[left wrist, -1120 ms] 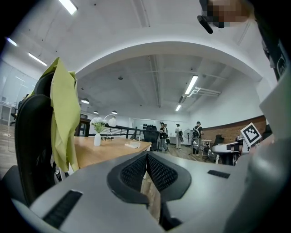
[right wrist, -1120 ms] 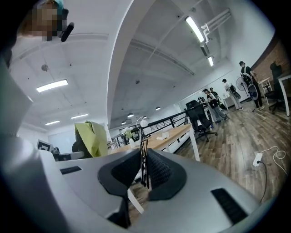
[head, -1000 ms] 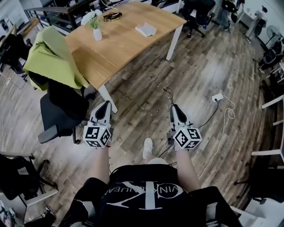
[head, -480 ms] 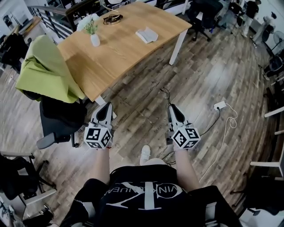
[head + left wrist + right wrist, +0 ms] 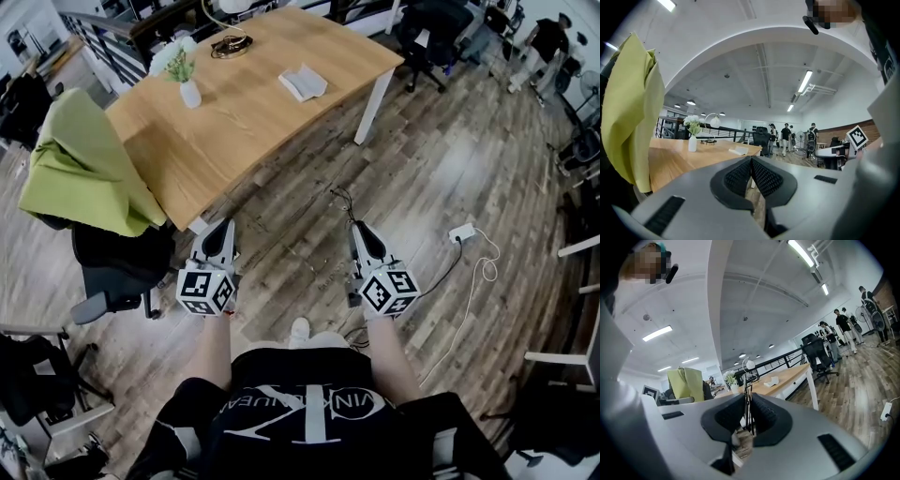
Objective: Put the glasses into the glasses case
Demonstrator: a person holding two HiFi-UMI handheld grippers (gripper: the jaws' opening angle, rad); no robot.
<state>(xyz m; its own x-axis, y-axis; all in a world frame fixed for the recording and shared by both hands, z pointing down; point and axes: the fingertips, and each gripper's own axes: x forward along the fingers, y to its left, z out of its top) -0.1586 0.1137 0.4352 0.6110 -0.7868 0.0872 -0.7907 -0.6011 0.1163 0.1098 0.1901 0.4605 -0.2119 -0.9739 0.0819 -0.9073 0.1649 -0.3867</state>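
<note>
Left tongs (image 5: 222, 227) are pinched shut on nothing, and the right tongs (image 5: 357, 227) are clamped on the thin dark-framed glasses (image 5: 748, 405), both held level over the wood floor (image 5: 450, 159), well apart from the surface (image 5: 253, 122), where a pale, maybe-case thing (image 5: 302, 82) sits.

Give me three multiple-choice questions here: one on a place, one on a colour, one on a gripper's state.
1. Where does the white vase stand? A, the floor. B, the wooden table. C, a shelf.
2. What colour is the cloth draped over the chair? A, red. B, yellow-green. C, blue.
3. How do the left gripper's jaws stand? A, together and empty. B, wide apart. C, clamped on a cup.
Answers: B, it sits on the tabletop; B, the head view shows it; A, the tips meet with nothing between.
</note>
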